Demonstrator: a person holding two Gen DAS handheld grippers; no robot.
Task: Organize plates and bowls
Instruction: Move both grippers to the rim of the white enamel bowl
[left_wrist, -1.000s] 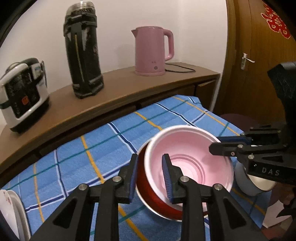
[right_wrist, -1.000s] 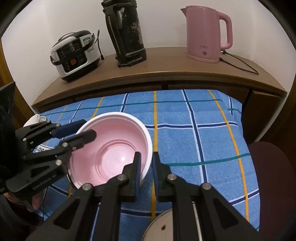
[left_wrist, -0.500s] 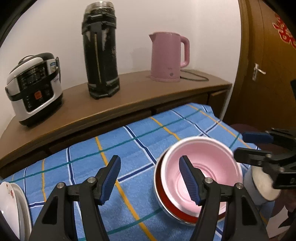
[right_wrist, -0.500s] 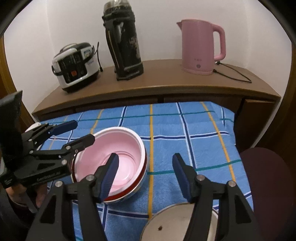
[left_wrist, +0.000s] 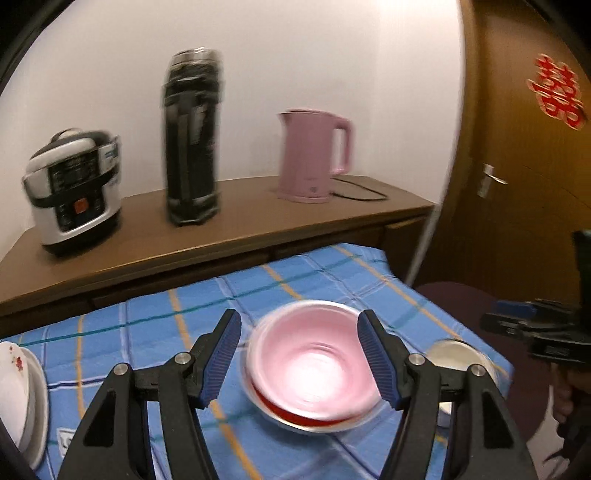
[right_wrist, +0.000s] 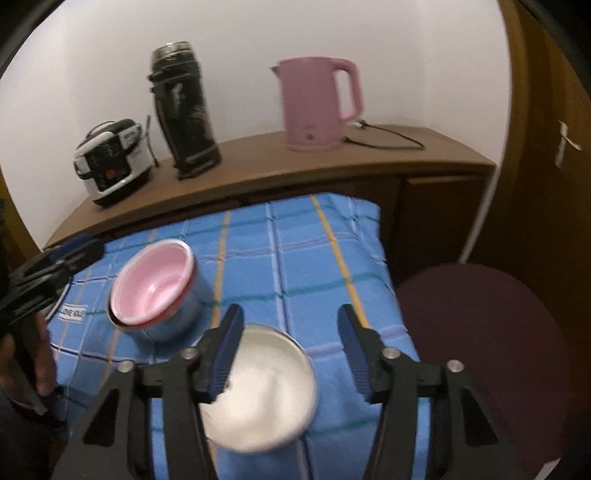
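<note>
A pink bowl (left_wrist: 310, 365) (right_wrist: 151, 284) sits nested in a steel bowl with a red lining (left_wrist: 295, 413) (right_wrist: 173, 321) on the blue checked cloth (right_wrist: 295, 251). My left gripper (left_wrist: 298, 319) is open, its fingers wide on either side of the nested bowls and clear of them. My right gripper (right_wrist: 291, 314) hangs over a steel bowl with a white inside (right_wrist: 266, 391) (left_wrist: 454, 354). Its jaws are closing but still apart, and its pads press on nothing. Each gripper shows at the edge of the other's view.
White plates (left_wrist: 14, 384) are stacked at the cloth's left edge. Behind the table a wooden sideboard (right_wrist: 332, 162) carries a rice cooker (left_wrist: 74, 195), a black flask (left_wrist: 192, 147) and a pink kettle (left_wrist: 314, 155). A dark round seat (right_wrist: 480, 332) and a door (left_wrist: 517, 184) are to the right.
Both grippers were shut on the pink bowl's rim, then opened and drew back. The bowl now rests in the red-lined bowl. My right gripper swung right, over the white-lined steel bowl.
</note>
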